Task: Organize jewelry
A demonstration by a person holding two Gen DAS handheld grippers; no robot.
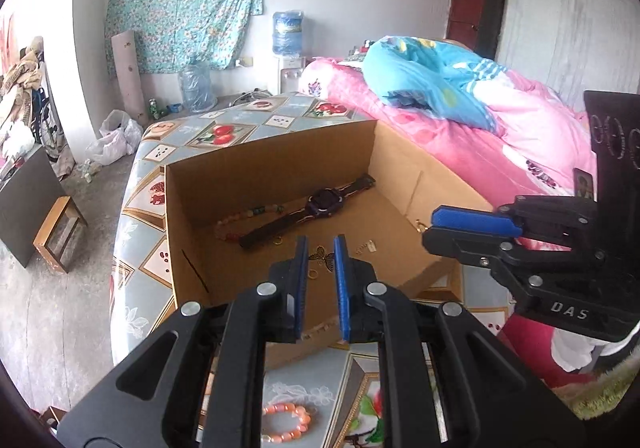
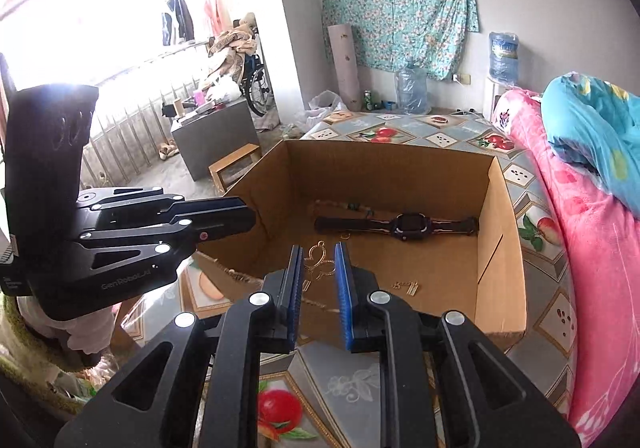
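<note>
An open cardboard box [image 1: 272,146] [image 2: 380,152] stands on the fruit-patterned table [image 1: 224,128]. On its floor lie a dark wristwatch [image 1: 325,202] [image 2: 408,226], a strand of mixed beads [image 1: 248,214] [image 2: 340,206], a gold butterfly pendant [image 1: 322,258] [image 2: 318,264] and a small chain piece [image 1: 366,247] [image 2: 406,286]. An orange bead bracelet [image 1: 286,424] rests on the table in front of the box. My left gripper [image 1: 321,244] [image 2: 250,218] and right gripper [image 2: 319,250] [image 1: 434,224] hover above the box's near edge. Both have their blue pads almost together and hold nothing.
A bed with a pink quilt [image 1: 460,136] [image 2: 580,228] and a blue blanket runs along the table's right side. On the floor to the left stand a small wooden stool [image 1: 56,232] and a grey cabinet [image 2: 212,140]. Water bottles [image 1: 196,86] stand by the far wall.
</note>
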